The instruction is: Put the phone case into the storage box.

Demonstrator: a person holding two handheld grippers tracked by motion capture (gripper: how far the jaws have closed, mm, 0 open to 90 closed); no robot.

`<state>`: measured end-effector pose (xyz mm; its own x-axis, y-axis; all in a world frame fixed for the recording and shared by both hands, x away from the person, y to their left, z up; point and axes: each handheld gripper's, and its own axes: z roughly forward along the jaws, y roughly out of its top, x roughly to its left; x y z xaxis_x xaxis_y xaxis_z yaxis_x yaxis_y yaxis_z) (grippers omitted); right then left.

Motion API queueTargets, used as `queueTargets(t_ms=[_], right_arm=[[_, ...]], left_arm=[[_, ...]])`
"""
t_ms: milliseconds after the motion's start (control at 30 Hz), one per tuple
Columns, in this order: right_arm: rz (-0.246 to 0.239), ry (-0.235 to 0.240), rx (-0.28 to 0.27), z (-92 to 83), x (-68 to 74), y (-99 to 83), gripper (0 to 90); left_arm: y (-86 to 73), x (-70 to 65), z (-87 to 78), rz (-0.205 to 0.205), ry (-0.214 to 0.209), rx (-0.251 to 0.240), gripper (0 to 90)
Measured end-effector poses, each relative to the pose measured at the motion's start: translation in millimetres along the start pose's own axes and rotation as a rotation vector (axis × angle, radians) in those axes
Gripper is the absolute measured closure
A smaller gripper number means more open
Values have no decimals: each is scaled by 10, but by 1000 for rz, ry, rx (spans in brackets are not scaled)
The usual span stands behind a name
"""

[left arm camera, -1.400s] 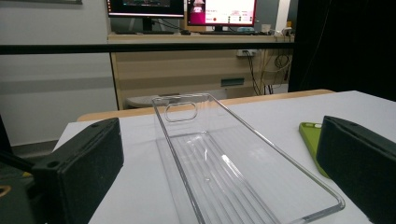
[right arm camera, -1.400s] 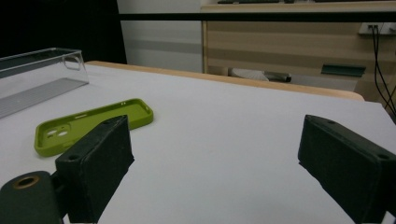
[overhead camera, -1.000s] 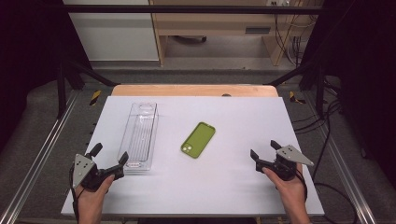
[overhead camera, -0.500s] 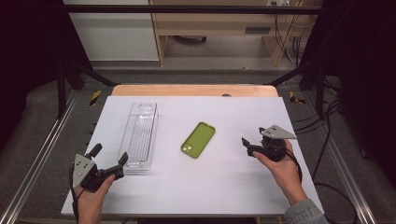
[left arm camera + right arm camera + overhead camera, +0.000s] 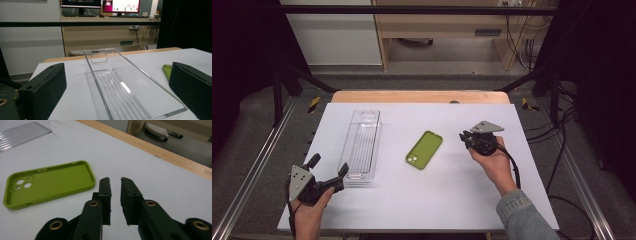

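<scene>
This looks like a lab or research workroom set up for recording. A white table (image 5: 422, 200) sits inside a frame of metal rails (image 5: 252, 170), with black curtains (image 5: 242, 60) hanging at the far left and right of the high view and bundles of cables (image 5: 557, 125) trailing over the grey floor at the right. Behind it, at the top of the left gripper view, a light wooden desk (image 5: 110, 32) carries lit computer monitors (image 5: 120, 5), with a power strip and more wiring beneath it.
</scene>
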<state>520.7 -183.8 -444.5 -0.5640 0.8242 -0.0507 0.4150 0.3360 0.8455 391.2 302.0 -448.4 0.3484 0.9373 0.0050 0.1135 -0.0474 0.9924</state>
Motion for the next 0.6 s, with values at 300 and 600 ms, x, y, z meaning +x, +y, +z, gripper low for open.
queueTargets(t_ms=[300, 600], right_arm=[[-36, 20, 50, 397, 140, 60, 900], [2, 70, 87, 577, 260, 181, 900]], left_arm=[[13, -36, -4, 8, -6, -8, 30], [5, -30, 10, -1, -12, 0, 30]])
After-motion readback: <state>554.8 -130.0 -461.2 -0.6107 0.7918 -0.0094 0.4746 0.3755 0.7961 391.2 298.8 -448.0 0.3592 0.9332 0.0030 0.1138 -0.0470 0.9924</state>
